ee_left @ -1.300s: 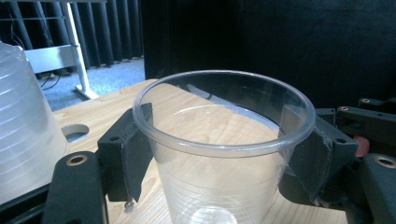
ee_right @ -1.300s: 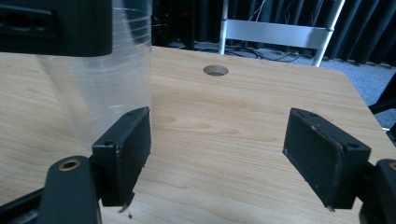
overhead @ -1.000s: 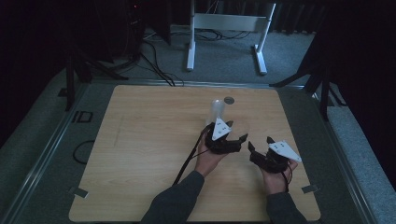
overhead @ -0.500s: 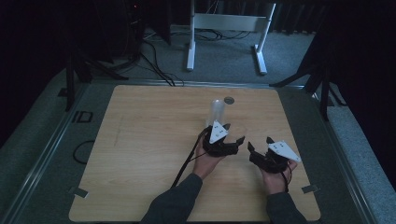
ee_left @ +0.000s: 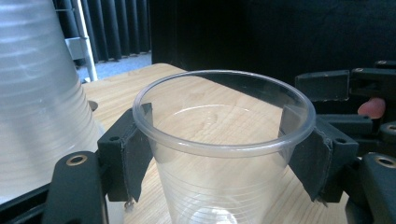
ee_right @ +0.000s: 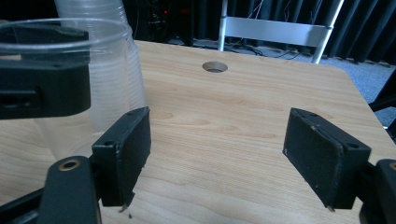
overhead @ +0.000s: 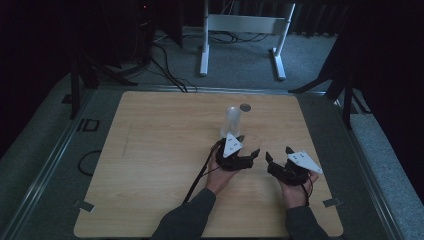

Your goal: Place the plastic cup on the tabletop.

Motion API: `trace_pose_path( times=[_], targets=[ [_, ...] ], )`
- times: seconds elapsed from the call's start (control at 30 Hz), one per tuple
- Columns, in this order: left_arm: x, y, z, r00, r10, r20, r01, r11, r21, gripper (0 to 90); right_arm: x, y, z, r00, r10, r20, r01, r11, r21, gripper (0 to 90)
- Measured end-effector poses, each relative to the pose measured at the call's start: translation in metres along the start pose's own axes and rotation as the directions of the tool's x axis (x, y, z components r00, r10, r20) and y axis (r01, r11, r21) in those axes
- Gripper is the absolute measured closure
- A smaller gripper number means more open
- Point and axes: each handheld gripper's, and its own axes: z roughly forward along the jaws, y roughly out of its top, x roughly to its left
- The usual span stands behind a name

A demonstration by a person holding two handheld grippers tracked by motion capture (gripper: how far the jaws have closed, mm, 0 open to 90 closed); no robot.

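My left tool (ee_left: 219,154) is clamped on the single clear plastic cup (ee_left: 222,154), low centre in the left gripper view, pads on its rim. The tall stack of clear plastic cups (overhead: 232,122) stands just beyond it, mid-frame in the high view. My right tool (ee_right: 233,154) waits apart, holding nothing, over the pale wooden worktop (overhead: 160,150). I judge the cup is separated; next, set it down clear of the stack.

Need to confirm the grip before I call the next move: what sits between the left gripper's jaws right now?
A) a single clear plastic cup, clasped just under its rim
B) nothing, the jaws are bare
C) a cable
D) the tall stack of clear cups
A: in the left gripper view the left gripper has both pads against the single clear plastic cup just below its rim, with the tall stack of clear cups standing beside it.
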Motion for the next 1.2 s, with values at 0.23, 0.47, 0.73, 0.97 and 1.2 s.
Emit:
trace_pose_path(
  times=[0.23,0.47,0.73,0.97,1.2],
  targets=[
    [0.002,-0.005,-0.003,0.9999,0.001,-0.011,-0.001,1.0000,-0.003,27.7,0.000,0.000,0.000,1.0000,-0.003,0.000,0.003,1.000,0.001,23.0],
    [0.004,-0.012,-0.004,1.0000,-0.001,-0.009,0.001,1.0000,0.002,27.7,0.000,-0.001,0.000,1.0000,-0.003,0.000,0.003,1.000,0.001,23.0],
    [0.006,-0.019,-0.003,0.9999,-0.004,-0.010,0.004,0.9999,0.015,27.7,0.001,-0.001,0.000,1.0000,-0.003,0.000,0.003,1.000,0.001,23.0],
    [0.007,-0.025,-0.003,0.9999,-0.012,-0.011,0.012,0.9997,0.023,27.7,0.001,-0.001,0.000,1.0000,-0.003,0.000,0.003,1.000,0.002,22.9],
    [0.008,-0.029,-0.002,0.9998,-0.015,-0.011,0.016,0.9994,0.032,27.7,0.001,-0.001,0.000,1.0000,-0.003,0.000,0.003,1.000,0.002,23.0]
  ],
)
